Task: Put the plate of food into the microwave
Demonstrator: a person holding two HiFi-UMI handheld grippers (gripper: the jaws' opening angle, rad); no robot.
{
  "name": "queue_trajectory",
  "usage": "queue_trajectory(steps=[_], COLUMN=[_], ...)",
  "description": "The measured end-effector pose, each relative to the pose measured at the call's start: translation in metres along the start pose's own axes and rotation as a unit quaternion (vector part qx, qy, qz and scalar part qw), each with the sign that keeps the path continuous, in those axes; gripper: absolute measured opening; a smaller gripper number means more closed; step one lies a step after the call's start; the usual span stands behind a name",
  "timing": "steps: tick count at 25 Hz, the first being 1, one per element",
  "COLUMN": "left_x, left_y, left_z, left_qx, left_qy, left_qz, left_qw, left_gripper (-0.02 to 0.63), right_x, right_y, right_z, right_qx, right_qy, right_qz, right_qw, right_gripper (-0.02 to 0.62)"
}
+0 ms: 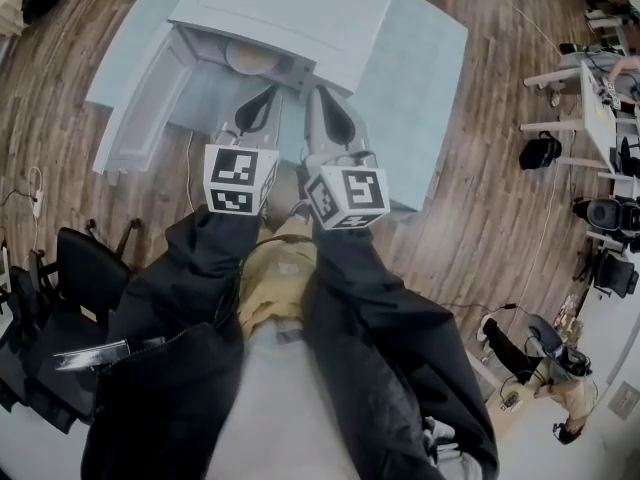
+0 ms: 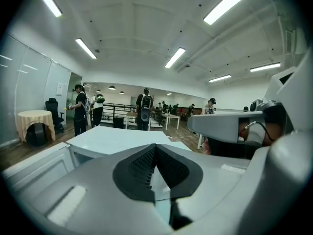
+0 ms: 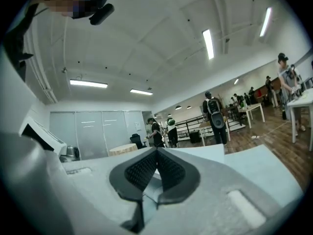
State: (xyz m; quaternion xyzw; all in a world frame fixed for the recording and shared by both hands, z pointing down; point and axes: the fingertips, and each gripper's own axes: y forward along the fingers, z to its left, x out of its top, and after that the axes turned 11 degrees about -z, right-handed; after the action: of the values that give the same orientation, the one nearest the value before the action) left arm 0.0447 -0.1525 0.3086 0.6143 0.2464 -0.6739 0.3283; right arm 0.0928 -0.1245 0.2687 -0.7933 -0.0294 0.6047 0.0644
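Both grippers held side by side before an open microwave [image 1: 290,13] on a pale blue worktop [image 1: 425,78]. Left gripper [image 1: 270,93] at the left, right gripper [image 1: 314,96] just beside it at the right. Marker cubes on the near side, dark sleeves [image 1: 200,268] behind them. Tips near the microwave's front edge in the head view, apparently not touching it, though the steep angle makes that hard to judge.

Left jaws clenched: in the left gripper view, ridged black pads [image 2: 139,168] meeting at the tip, nothing between them. Right jaws clenched likewise: in the right gripper view, pads [image 3: 142,170] closed to a point, empty.

Microwave door [image 1: 140,108] swung wide open to the left. Inside the cavity, a round beige shape that looks like the plate of food [image 1: 248,56], half hidden under the microwave's white top. Too little showing to name the food. Well apart from both grippers, on the far side of the tips.

Around the worktop, a wooden floor [image 1: 480,228]. At the near left, a black chair [image 1: 85,263]. Farther off in the left gripper view, people [image 2: 145,109] standing among tables, under long ceiling lights [image 2: 227,3].
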Motion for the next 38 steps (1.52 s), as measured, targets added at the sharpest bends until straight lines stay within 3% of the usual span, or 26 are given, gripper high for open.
queue_trajectory(steps=[8,16,23,38], left_x=[0.066,0.075,0.089,0.082], left_y=[0.016,0.030,0.043,0.048], left_z=[-0.033,-0.053,-0.066,-0.068], left_qx=[-0.039,-0.063,-0.081,-0.087], left_qy=[0.038,0.049,0.055,0.053], left_qz=[-0.069,-0.082,-0.101,-0.083], left_qw=[0.9961,0.9934,0.9901,0.9913], left_gripper=[-0.005,-0.005,-0.005,-0.005], right_x=[0.060,0.077,0.093,0.090], right_y=[-0.005,-0.003,0.003,0.002], right_z=[-0.015,-0.030,-0.041,-0.042], right_qx=[-0.021,-0.034,-0.041,-0.042], right_qy=[-0.096,-0.149,-0.152,-0.161], right_qz=[-0.049,-0.057,-0.075,-0.071], right_qw=[0.994,0.987,0.985,0.984], right_gripper=[-0.005,-0.005,-0.008,-0.009])
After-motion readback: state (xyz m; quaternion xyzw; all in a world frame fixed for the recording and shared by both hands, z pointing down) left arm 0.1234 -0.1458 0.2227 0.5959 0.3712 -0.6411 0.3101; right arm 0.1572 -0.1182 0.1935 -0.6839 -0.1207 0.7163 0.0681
